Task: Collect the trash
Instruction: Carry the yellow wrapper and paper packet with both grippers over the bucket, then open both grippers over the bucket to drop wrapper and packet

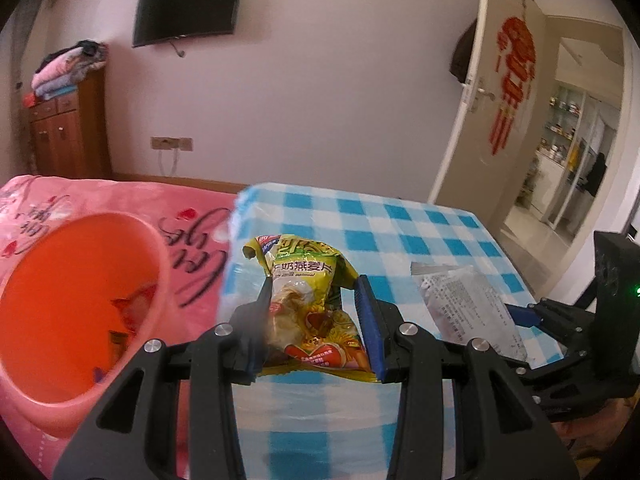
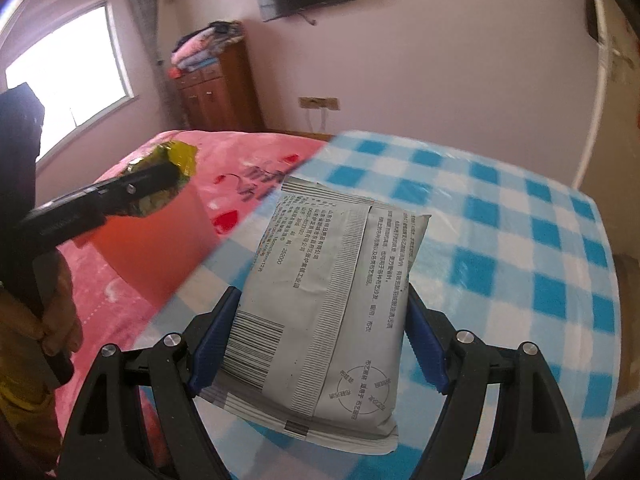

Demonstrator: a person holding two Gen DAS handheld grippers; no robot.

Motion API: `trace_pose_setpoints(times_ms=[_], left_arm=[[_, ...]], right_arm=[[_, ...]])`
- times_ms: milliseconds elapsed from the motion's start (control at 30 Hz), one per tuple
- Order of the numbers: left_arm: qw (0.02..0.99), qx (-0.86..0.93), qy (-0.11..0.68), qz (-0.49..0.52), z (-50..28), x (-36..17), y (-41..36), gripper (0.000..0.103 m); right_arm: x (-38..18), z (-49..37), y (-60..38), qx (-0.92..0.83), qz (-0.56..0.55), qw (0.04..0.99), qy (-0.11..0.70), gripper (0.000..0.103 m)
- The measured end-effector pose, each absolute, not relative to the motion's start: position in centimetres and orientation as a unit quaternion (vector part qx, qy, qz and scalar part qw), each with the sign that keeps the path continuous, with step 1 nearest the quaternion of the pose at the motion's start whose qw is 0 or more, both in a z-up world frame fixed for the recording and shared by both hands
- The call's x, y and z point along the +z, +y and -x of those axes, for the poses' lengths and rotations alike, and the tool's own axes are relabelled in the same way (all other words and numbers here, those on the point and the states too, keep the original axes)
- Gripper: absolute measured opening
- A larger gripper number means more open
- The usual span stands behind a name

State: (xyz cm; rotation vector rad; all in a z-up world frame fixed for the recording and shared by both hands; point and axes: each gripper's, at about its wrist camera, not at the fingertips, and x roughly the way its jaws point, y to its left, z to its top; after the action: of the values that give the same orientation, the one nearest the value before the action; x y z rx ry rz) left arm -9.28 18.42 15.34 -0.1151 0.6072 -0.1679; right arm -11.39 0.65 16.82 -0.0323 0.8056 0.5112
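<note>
**Both claws loaded, bin on the left**

Blue pads of your right claw (image 2: pixel 320 332) pinch the grey printed packet (image 2: pixel 320 312) by its two long edges, so it stands lifted and tilted over the blue-checked bench (image 2: pixel 520 208). Your left claw (image 1: pixel 316 308) is pressed onto the yellow oatmeal wrapper (image 1: pixel 308 300), crumpling its middle; that narrow pinch keeps the slack foil from sliding out. From the right wrist view, the left claw and its wrapper hang beside or above the orange bin (image 1: pixel 80 312), which sits on the pink bedspread (image 1: pixel 192 208) just beside the bench edge. Some rubbish already lies inside the bin. Judging by this, the wrapper should drop first, since it is nearer the bin mouth, and the packet crosses over afterwards.
</note>
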Motion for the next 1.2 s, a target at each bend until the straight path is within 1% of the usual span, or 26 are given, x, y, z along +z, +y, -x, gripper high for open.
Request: trace_pose_setpoints(times_ms=[300, 533, 733, 1000, 1033, 1067, 1100, 1133, 1167, 1200], left_arm=[[0.958, -0.003, 0.281, 0.063, 9.6, 17.0, 25.0, 0.041], [0.952, 0.049, 0.29, 0.082, 9.1, 16.3, 29.8, 0.041], [0.943, 0.075, 0.307, 0.103, 8.7, 14.7, 32.8, 0.041], [0.934, 0.101, 0.315, 0.137, 8.7, 13.2, 35.2, 0.043], [0.933, 0.101, 0.311, 0.149, 8.9, 13.2, 35.6, 0.044], [0.934, 0.098, 0.304, 0.159, 9.1, 13.3, 35.9, 0.052], [0.935, 0.098, 0.297, 0.165, 9.3, 13.5, 36.1, 0.063], [0.937, 0.104, 0.29, 0.167, 9.7, 13.6, 36.1, 0.069], [0.938, 0.102, 0.284, 0.169, 9.8, 13.7, 36.2, 0.078], [0.94, 0.101, 0.279, 0.17, 9.9, 13.7, 36.1, 0.08]], right_arm=[[20.7, 8.8, 8.5, 0.321, 0.044, 0.877, 0.354, 0.078], [22.8, 7.3, 15.4, 0.376, 0.07, 0.862, 0.332, 0.078], [23.0, 6.4, 20.6, 0.408, 0.094, 0.848, 0.326, 0.078], [21.5, 4.7, 25.2, 0.434, 0.109, 0.827, 0.34, 0.08], [21.3, 4.5, 25.2, 0.436, 0.104, 0.826, 0.343, 0.08], [21.0, 4.1, 25.2, 0.44, 0.096, 0.822, 0.349, 0.08], [20.9, 3.9, 25.2, 0.441, 0.089, 0.822, 0.35, 0.089], [20.8, 3.6, 24.9, 0.435, 0.074, 0.826, 0.351, 0.093], [20.8, 3.4, 24.4, 0.434, 0.064, 0.828, 0.351, 0.093], [20.8, 3.1, 23.9, 0.436, 0.049, 0.827, 0.353, 0.093]])
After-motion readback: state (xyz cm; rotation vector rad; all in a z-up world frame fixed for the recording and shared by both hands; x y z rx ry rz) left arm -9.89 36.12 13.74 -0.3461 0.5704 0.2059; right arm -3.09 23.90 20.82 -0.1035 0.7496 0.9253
